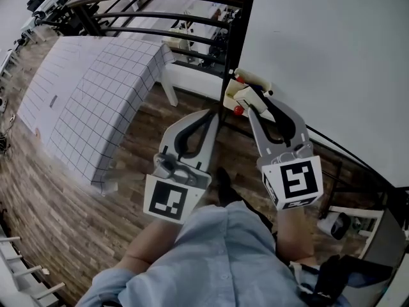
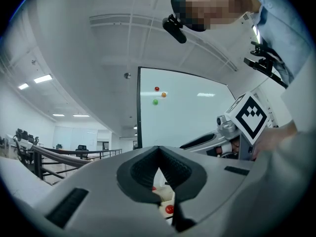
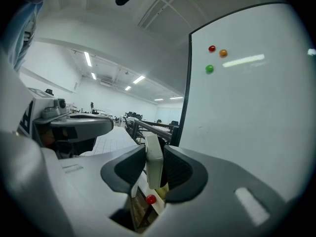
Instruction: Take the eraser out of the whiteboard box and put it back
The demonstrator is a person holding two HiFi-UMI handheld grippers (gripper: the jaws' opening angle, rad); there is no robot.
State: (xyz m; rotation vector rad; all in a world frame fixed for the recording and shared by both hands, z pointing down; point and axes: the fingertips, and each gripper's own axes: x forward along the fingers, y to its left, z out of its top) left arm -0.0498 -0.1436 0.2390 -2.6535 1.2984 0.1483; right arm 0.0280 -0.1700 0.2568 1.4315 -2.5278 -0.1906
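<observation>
Wood floor and a whiteboard (image 1: 319, 56) back the scene. The eraser (image 3: 154, 164) stands upright, pinched between the right gripper's (image 3: 153, 156) jaws just over the box (image 3: 140, 212) at the board's lower edge, probably lifted clear so it can drop back in. The left gripper (image 2: 158, 152) hangs beside it, jaws closed on nothing, apparently idle.

Left gripper (image 1: 209, 116): we hold its jaws closed tip to tip, with nothing between them.
Right gripper (image 1: 250, 101): our pads clamp the white eraser (image 3: 153, 164), which stands upright.
Pose: both point forward, side by side, right slightly further out.
Forearms (image 1: 152, 245): bare behind the marker cubes (image 1: 171, 200).
</observation>
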